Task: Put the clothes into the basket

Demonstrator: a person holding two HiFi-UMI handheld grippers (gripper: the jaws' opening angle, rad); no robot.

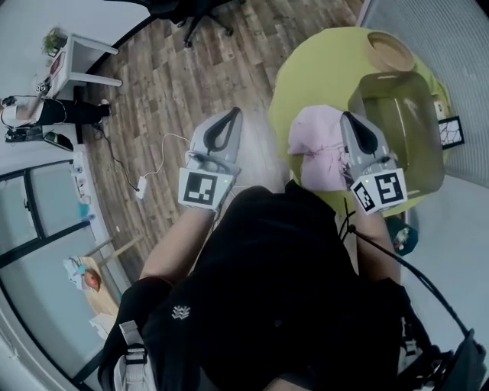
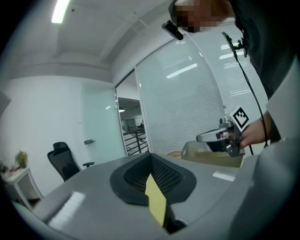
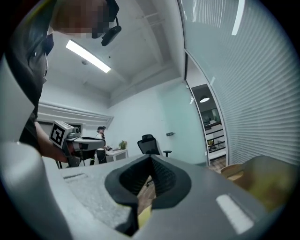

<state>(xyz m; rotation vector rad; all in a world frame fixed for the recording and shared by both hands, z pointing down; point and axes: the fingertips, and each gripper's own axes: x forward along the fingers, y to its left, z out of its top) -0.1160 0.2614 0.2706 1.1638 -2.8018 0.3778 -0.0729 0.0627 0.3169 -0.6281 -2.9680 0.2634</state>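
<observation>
Round yellow-green table [image 1: 321,69], right side of scene, standing on wood-plank floor [image 1: 229,84]. On the table: one translucent tinted basket [image 1: 416,172] at the right, upright; one round tan disc [image 1: 390,50] at the far edge, just beyond the basket; one pink cloth [image 1: 317,145], crumpled, at the near edge, just left of the basket; one small dark-framed card [image 1: 451,131] at the right edge. On the floor, left of the table: a white cable [image 1: 114,159] running to a power strip [image 1: 142,187]; a chair base [image 1: 200,19] at the far end.
</observation>
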